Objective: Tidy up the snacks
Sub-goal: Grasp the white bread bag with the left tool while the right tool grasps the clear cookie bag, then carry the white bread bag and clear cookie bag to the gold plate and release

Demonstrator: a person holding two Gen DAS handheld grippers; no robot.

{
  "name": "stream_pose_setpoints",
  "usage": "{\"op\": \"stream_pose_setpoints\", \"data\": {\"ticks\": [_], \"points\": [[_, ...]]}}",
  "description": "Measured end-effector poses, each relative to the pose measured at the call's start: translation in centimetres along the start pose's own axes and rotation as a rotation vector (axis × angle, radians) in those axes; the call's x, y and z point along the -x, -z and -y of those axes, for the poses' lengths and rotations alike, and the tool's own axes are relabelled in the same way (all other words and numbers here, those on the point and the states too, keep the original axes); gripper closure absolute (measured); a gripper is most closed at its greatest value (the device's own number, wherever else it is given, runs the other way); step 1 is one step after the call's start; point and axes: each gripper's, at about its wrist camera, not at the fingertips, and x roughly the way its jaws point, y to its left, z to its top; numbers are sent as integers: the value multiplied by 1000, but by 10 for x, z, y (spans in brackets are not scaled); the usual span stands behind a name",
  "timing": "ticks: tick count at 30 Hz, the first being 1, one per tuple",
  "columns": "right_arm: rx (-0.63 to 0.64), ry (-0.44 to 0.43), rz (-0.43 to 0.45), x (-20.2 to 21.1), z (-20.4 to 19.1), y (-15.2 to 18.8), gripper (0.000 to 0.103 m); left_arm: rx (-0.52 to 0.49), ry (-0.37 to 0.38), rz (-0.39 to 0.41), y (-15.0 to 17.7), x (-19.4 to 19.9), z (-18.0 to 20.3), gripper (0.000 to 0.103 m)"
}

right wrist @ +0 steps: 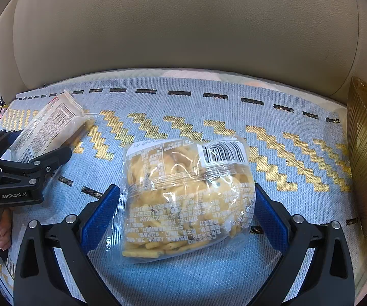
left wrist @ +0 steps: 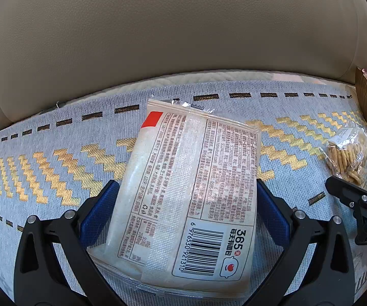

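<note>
A flat whitish bread packet [left wrist: 183, 191] with a barcode and a red corner sits back-side up between the blue pads of my left gripper [left wrist: 187, 191]. Both pads touch its long edges, so the gripper is shut on it. The same packet [right wrist: 45, 130] shows tilted at the left of the right wrist view. A clear bag of yellow stick crackers [right wrist: 186, 199] bulges between the pads of my right gripper [right wrist: 187, 196], which is shut on it. That bag [left wrist: 349, 158] also appears at the right edge of the left wrist view.
Both packets are over a grey-blue woven cover [right wrist: 234, 112] with gold zigzags and black dashes, spread on a beige leather sofa seat [left wrist: 170, 38]. A ribbed amber bowl [right wrist: 364, 165] holding other snacks stands at the far right. A hand [right wrist: 2, 229] grips the left tool.
</note>
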Motion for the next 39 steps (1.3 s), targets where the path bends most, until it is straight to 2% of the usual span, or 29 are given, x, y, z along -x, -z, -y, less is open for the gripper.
{"op": "stream_pose_setpoints", "data": {"ticks": [11, 17, 19, 20, 21, 23, 24, 27, 31, 35, 39], "points": [[0, 2, -3, 0, 0, 0, 5, 0, 1, -2, -1, -1, 0, 3], [-39, 37, -36, -2, -11, -5, 5, 0, 0, -8, -4, 0, -2, 3], [-40, 34, -34, 1, -15, -7, 25, 0, 3, -13, -4, 2, -3, 3], [-35, 33, -32, 2, -17, -10, 29, -3, 13, -17, -4, 2, -3, 5], [-29, 29, -36, 5, -19, -12, 35, -7, 26, -13, -7, 2, -2, 24], [-49, -7, -33, 10, -19, -14, 38, -48, 31, -5, -12, 7, 1, 29], [-76, -34, -19, 17, -16, -17, 38, -46, 49, -15, -13, 7, 2, 30], [-100, -35, 38, 40, -9, -27, 38, 3, 86, -31, -21, 10, -2, 30], [-173, -30, 147, 81, 13, -48, 38, 7, 134, -20, -51, 19, 6, 30], [-279, 10, 267, 133, 52, -64, 38, -79, 198, 25, -100, 39, 41, 30], [-451, 96, 348, 171, 103, -58, 37, -129, 290, 41, -147, 55, 90, 30]]}}
